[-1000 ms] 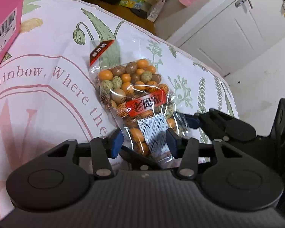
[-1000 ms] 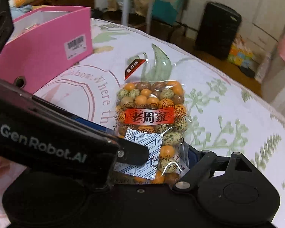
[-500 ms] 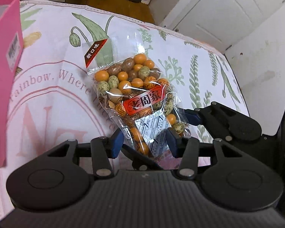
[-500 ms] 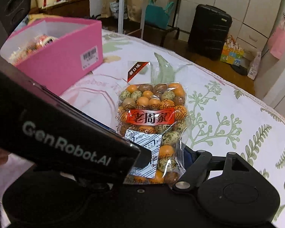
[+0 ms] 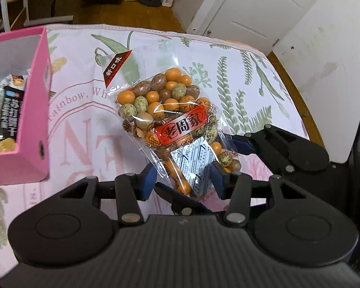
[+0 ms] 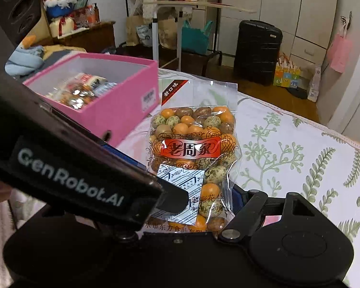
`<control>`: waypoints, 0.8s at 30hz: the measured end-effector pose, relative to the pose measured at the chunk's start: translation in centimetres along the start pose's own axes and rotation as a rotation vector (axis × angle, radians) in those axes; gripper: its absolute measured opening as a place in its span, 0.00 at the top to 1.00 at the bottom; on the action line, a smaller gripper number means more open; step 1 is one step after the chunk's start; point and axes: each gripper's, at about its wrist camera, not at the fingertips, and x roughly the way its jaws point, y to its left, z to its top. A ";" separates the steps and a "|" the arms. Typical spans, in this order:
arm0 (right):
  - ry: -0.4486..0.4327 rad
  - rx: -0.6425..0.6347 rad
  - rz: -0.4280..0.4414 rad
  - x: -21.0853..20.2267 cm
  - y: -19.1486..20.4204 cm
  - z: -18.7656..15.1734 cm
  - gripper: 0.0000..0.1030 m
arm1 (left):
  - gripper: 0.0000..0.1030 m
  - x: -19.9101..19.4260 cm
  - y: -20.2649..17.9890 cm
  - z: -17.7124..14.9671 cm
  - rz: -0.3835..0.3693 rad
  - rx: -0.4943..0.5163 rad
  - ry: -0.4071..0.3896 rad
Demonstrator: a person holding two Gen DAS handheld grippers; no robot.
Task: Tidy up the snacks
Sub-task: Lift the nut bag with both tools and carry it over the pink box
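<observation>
A clear bag of coated peanuts (image 5: 170, 117) with a red label is held up above the floral tablecloth. My left gripper (image 5: 183, 180) is shut on its lower end. My right gripper (image 6: 199, 204) also grips the bag (image 6: 194, 144) from the right side; its left finger is hidden behind the left gripper's body (image 6: 67, 180). The right gripper's fingers (image 5: 242, 141) show in the left wrist view beside the bag. A pink box (image 5: 33, 129) with snack packs inside stands to the left, also seen in the right wrist view (image 6: 117, 103).
The floral tablecloth (image 5: 240, 91) covers a round table with a wooden rim (image 5: 297, 105). White cabinet doors (image 5: 247, 12) and a wall stand close behind. A black suitcase (image 6: 256, 50), bags and a side table (image 6: 180, 24) stand on the floor beyond.
Both grippers have lifted the peanut bag off the cloth and raised it. The pink box has come further into view, now showing its contents.
</observation>
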 end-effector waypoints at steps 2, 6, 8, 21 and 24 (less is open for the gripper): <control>-0.019 -0.013 -0.003 -1.0 0.9 0.1 0.20 | 0.55 -1.4 0.2 -0.5 -0.013 -0.011 -0.009; -0.059 -0.085 -0.034 -2.7 2.9 1.1 0.20 | 0.56 -4.3 0.2 -1.1 -0.019 0.001 -0.063; -0.075 -0.116 -0.042 -3.4 3.7 2.0 0.20 | 0.56 -5.8 0.3 -1.2 -0.018 0.001 -0.095; -0.194 -0.446 0.020 -1.7 10.7 10.1 0.20 | 0.56 -14.7 7.6 -0.6 0.024 -0.098 -0.288; -0.207 -0.556 0.055 -0.1 12.3 12.1 0.20 | 0.56 -15.8 10.3 0.0 0.035 -0.156 -0.307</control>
